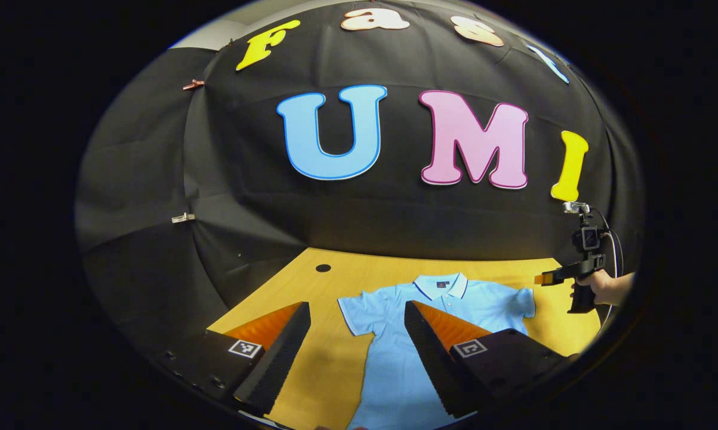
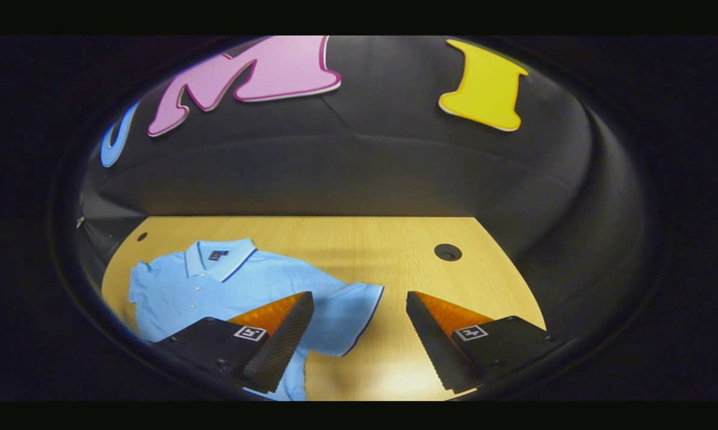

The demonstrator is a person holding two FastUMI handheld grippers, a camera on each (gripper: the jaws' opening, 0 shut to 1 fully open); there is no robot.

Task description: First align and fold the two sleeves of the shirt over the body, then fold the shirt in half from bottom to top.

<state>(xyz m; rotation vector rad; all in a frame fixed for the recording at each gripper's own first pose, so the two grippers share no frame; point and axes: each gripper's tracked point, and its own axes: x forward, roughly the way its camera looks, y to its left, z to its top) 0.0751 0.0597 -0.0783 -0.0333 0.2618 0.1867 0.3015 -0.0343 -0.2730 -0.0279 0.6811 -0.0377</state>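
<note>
Left gripper view has my left claw (image 1: pixel 357 313) spread wide over the polo shirt (image 1: pixel 394 358), lying flat on the table (image 1: pixel 311 286); right claw (image 2: pixel 359 304) gaping too, near its right sleeve (image 2: pixel 347 313). Sleeves still unfolded, so next I'd pinch the cuffs.

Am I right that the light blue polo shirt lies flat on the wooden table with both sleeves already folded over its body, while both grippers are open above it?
Not quite: the sleeves are not folded yet. In the right gripper view the polo shirt lies flat on the table with its sleeve spread outward, and the left gripper view shows both sleeves out. The left gripper and right gripper are indeed open.
</note>
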